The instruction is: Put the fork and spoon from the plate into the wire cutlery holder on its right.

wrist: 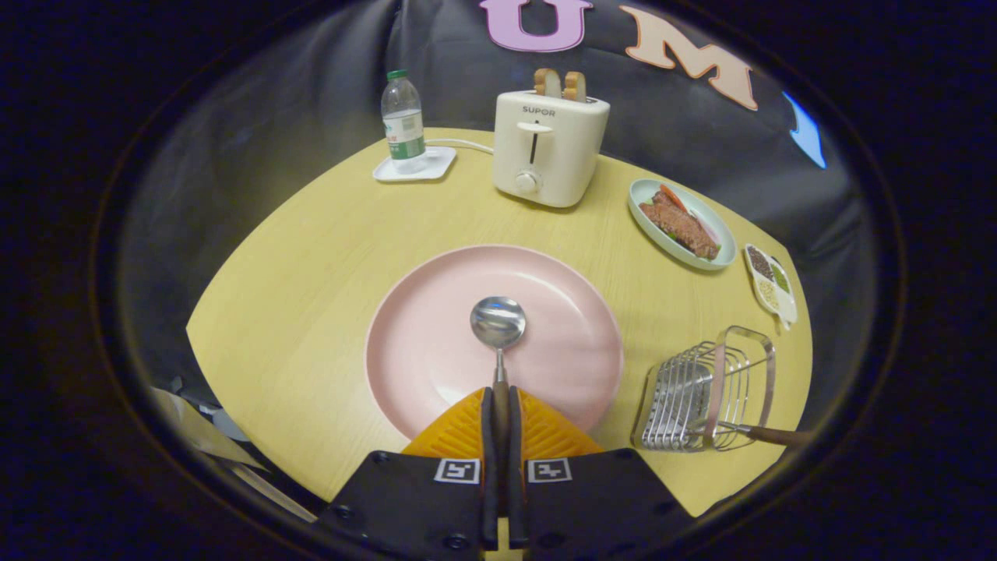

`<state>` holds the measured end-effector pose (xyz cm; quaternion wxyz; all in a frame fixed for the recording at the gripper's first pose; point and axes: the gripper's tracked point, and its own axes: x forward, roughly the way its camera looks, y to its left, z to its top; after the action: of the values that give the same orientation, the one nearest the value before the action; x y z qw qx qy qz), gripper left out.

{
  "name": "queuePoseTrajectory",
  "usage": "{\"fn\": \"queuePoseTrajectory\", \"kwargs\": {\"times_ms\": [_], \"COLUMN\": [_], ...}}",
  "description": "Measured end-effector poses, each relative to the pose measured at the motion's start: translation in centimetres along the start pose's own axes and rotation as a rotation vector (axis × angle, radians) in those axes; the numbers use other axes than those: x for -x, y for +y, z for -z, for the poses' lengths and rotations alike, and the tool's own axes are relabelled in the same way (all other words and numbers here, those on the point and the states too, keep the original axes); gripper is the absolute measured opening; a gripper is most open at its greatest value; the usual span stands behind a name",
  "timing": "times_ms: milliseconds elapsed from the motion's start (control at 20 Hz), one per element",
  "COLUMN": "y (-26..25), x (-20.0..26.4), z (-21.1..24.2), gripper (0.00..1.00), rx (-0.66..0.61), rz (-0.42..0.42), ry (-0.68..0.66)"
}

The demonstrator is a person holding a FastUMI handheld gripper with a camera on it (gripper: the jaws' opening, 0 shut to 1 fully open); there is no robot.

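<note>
My gripper point(499, 397) is shut on the handle of a metal spoon point(498, 323). The spoon sticks out straight ahead of the fingers, its bowl over the middle of the pink plate point(420, 327). The plate lies on the wooden table just beyond my fingers. To the plate's right stands the wire cutlery holder point(705, 397). A brown-handled utensil point(759, 433) lies in the holder, its handle poking out to the right; I cannot tell its head among the wires.
Beyond the plate stands a cream toaster point(549, 148) with two bread slices. A water bottle point(403, 125) on a white coaster stands left of it. A green dish of food point(683, 223) and a small divided dish point(769, 282) sit beyond the holder.
</note>
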<state>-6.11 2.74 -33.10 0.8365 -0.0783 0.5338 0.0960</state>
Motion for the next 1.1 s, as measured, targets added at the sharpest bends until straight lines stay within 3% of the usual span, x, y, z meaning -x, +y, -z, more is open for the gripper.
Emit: {"fn": "queuePoseTrajectory", "kwargs": {"times_ms": [750, 1100], "y": [-6.5, -11.1], "x": [6.4, 9.0], "z": [-1.1, -1.0], "gripper": [0.08, 0.08], "rx": [0.068, 0.027], "rz": [-0.052, -0.053], "ry": [0.083, 0.111]}}
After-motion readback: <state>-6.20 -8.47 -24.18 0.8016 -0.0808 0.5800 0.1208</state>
